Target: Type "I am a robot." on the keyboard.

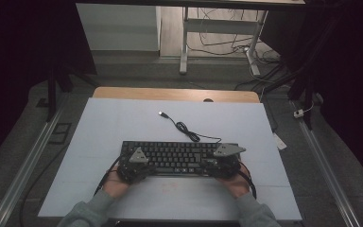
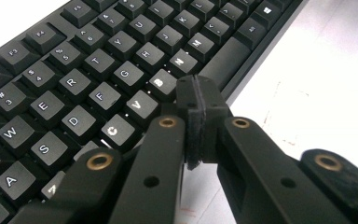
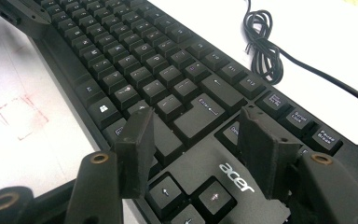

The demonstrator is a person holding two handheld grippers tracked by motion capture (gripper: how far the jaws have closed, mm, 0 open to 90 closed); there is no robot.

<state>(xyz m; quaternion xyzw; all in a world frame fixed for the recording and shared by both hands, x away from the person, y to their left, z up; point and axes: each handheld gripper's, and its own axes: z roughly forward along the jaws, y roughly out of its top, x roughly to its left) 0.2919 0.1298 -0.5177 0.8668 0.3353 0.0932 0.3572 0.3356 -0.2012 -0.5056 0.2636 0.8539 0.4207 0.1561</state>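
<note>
The left hand-held gripper (image 2: 196, 100), jaws pressed together on nothing, hovers by the B key (image 2: 161, 83). The right hand-held gripper (image 3: 200, 140) stands open above the arrow keys (image 3: 189, 196). The Acer keyboard (image 1: 177, 156) looks rigid, fairly light; its short end edges seem the best hold, not its loose keycaps.

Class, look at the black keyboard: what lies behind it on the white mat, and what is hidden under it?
Behind the keyboard its own black cable lies loosely coiled on the white mat, ending in an unplugged USB plug. Whatever lies beneath the keyboard is covered by it.

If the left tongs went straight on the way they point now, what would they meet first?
Probably the keyboard: the shut left tongs point down at its bottom letter row, about the B key, though depth is unclear.
</note>
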